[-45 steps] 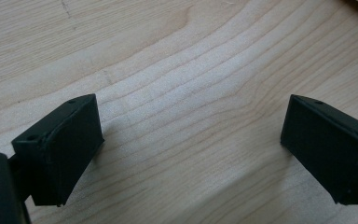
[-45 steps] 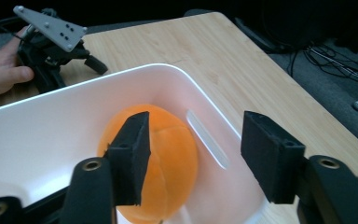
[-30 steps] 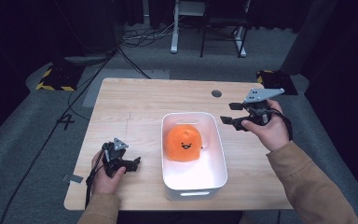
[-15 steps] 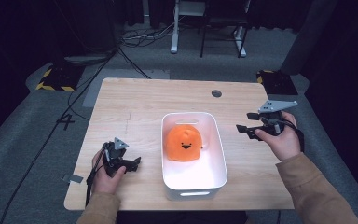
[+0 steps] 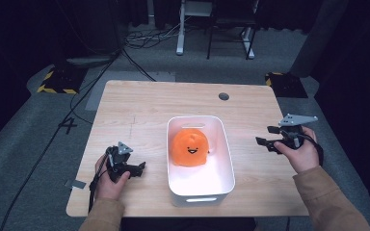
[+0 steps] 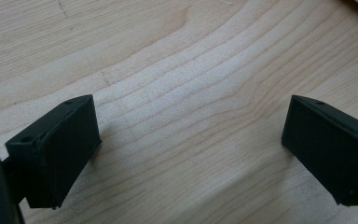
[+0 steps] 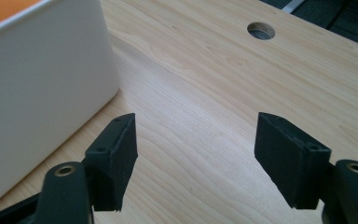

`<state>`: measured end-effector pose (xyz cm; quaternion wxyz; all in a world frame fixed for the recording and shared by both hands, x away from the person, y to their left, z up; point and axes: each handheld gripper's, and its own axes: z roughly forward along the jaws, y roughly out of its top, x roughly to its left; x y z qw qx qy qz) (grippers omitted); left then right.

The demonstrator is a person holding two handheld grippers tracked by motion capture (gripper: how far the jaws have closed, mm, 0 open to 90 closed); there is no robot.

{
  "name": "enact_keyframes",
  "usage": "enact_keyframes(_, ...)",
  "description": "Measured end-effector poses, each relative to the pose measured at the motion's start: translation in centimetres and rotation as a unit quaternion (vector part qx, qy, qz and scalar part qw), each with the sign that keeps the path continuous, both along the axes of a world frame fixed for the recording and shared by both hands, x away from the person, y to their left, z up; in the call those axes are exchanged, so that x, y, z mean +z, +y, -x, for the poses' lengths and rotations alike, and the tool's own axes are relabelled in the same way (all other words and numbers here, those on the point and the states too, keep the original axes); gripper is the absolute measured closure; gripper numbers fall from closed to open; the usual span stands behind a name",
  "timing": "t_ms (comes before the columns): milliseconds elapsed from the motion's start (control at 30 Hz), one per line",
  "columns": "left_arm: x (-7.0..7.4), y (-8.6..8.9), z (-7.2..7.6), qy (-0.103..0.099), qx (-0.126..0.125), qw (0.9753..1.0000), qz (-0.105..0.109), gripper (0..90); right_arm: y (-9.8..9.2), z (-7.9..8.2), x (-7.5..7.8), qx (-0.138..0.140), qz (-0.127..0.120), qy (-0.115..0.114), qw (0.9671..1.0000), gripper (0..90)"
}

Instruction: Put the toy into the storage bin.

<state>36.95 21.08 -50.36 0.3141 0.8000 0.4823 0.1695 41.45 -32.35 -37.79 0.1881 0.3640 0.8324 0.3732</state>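
An orange plush toy [image 5: 191, 146] with a smiling face sits in a white bin [image 5: 224, 144] at the middle of the wooden table [image 5: 144, 110]. My left gripper [image 5: 141, 167] rests on the table left of the bin, open, its jaws spread over bare wood [image 6: 191, 135]. My right gripper [image 5: 264, 135] is held right of the bin near the table's right edge, open with nothing between its jaws [image 7: 196, 154]. The bin's white wall [image 7: 42, 84] stands just left of the right gripper's jaws, with a sliver of orange above the rim.
A round cable hole [image 5: 224, 96] [image 7: 261, 31] lies in the table's far right part. Beyond the table are cables, a yellow-black striped floor plate [image 5: 55, 79] and chair legs [image 5: 212, 29] on a grey floor.
My right gripper has moved down and to the right, away from the bin toward the table's right edge. The left gripper and the plush toy have stayed in place.
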Motion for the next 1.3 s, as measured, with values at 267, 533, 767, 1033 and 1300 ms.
enact_keyframes(267, 0.0, 0.0, 0.0, 0.0, 0.0, 1.0, 0.0, 4.3, -1.7, 0.2, -2.4, -0.007, -0.009, 0.016, 0.9998, 28.9)
enact_keyframes(533, 0.0, 0.0, 0.0, 0.0, 0.0, 1.0, 0.0, 4.3, -3.0, 0.1, -4.9, -0.012, -0.014, 0.027, 0.9995, 28.0)
enact_keyframes(767, 0.0, 0.0, 0.0, 0.0, 0.0, 1.0, 0.0, 4.3, -4.2, 0.0, -7.2, -0.015, -0.014, 0.037, 0.9991, 27.9)
enact_keyframes(1033, 0.0, 0.0, 0.0, 0.0, 0.0, 1.0, 0.0, 4.4, -4.6, 0.2, -8.9, -0.015, -0.01, 0.044, 0.9989, 27.5)
enact_keyframes(1300, 0.0, 0.0, 0.0, 0.0, 0.0, 1.0, 0.0, 4.4, -4.6, 0.3, -10.6, -0.007, -0.002, 0.039, 0.9992, 26.8)
